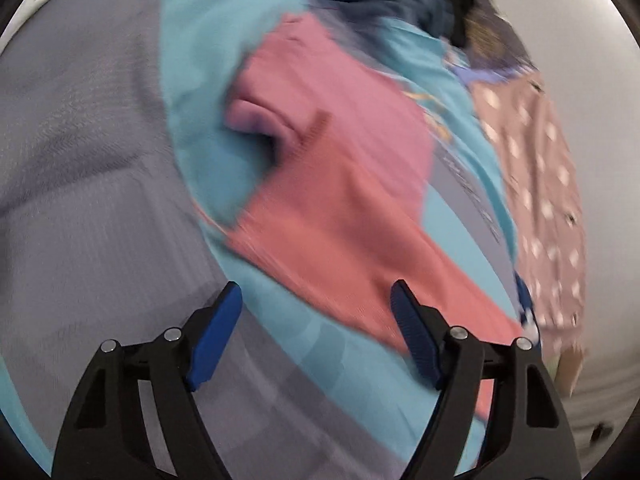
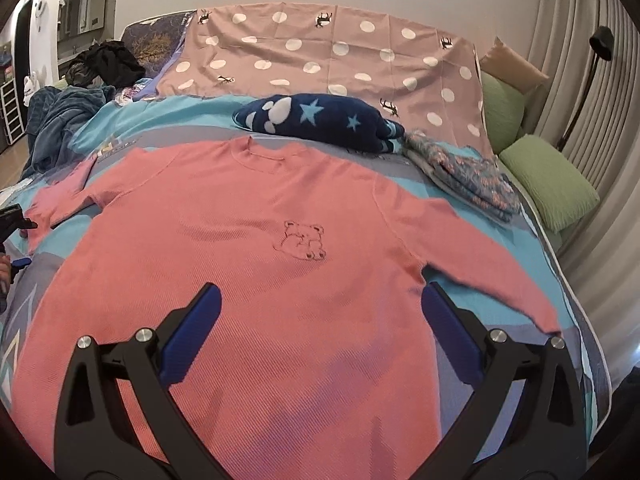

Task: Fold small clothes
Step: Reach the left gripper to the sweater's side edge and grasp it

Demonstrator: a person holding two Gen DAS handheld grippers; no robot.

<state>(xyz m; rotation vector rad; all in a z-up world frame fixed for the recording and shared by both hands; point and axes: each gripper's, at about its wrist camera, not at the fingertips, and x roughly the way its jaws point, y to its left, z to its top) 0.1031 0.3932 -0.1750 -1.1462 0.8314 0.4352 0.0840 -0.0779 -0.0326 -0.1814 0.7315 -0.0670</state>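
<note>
- Pink long-sleeved top (image 2: 256, 264) lies flat, front up, on the bed (image 2: 532, 320), both sleeves spread; no fold is made yet.
- Right hand-held gripper (image 2: 320, 304) hovers over its lower body, jaws apart and empty.
- Left hand-held gripper (image 1: 316, 300), jaws apart and empty, hangs over the left sleeve (image 1: 340, 208).
- Folded garments (image 2: 464, 172) lie near the pillows, judged finished.

No text, label, brand or number can be read in either view. The bed cover (image 1: 472, 196) carries a short line of printed letters, but they are too blurred to make out. The pink sweater (image 2: 256, 272) bears only a small outline drawing of a bear (image 2: 302, 242), with no words.
</note>
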